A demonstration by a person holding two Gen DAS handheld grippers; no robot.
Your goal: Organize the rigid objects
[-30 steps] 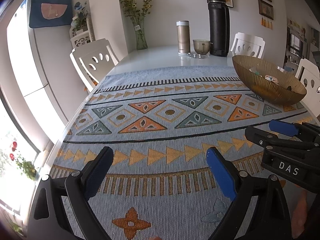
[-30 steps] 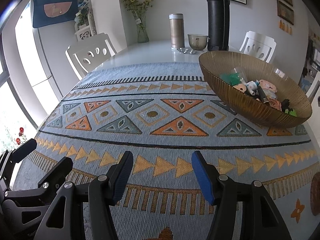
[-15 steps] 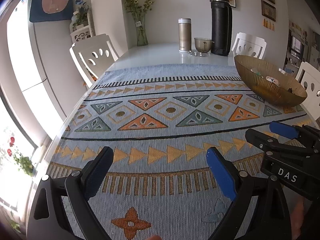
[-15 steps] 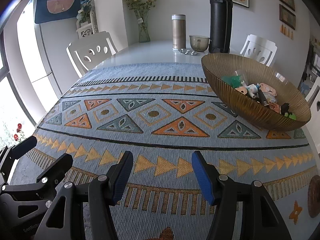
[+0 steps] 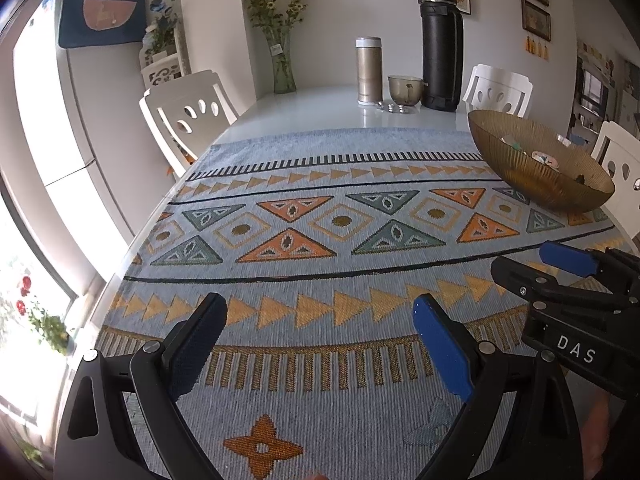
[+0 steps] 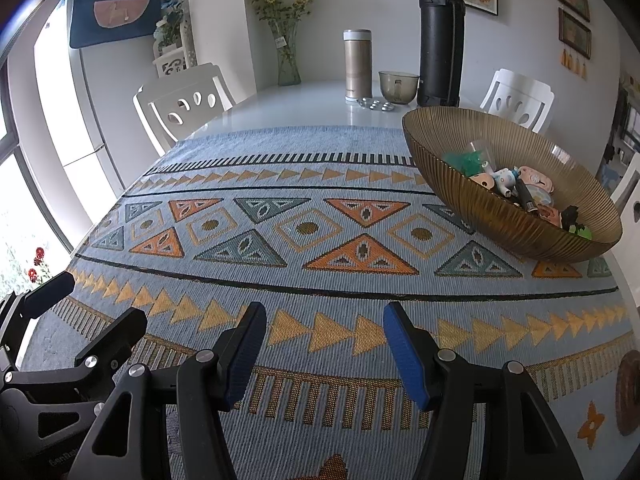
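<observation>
While over patterned cloth (image 6: 320, 280), both fingers apart.

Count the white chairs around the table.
3 in the right wrist view: one chair at the left edge, one behind the brown bowl, and a sliver at far right. Others may be out of frame.
</observation>
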